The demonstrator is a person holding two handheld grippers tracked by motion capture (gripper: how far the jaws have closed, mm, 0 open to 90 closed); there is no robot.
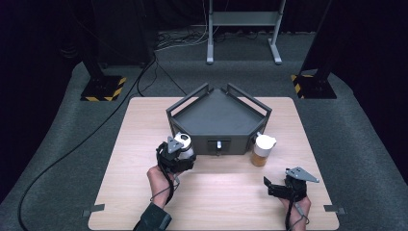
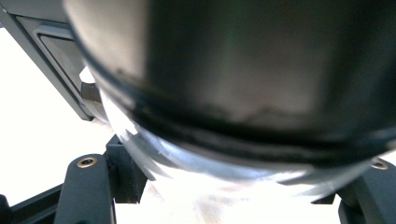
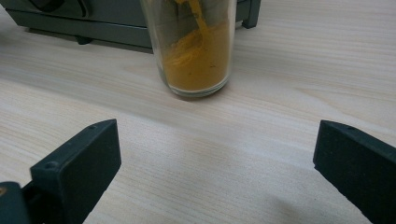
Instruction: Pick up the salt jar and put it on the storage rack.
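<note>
In the high view my left gripper is shut on a white-lidded jar, right in front of the left corner of a dark grey five-sided tray. The left gripper view looks up the jar at close range: dark contents, a clear glass base, and my left gripper with a black jaw on each side of it. A second jar with a white lid and yellow powder stands at the tray's front right corner. My right gripper rests open near the table's front right. Between its wide jaws the powder jar stands farther off.
The tray has raised handle rails and a small drawer in its front wall. Its base runs behind the powder jar. Bare wooden table lies between my hands. Cables and stand feet sit on the floor beyond.
</note>
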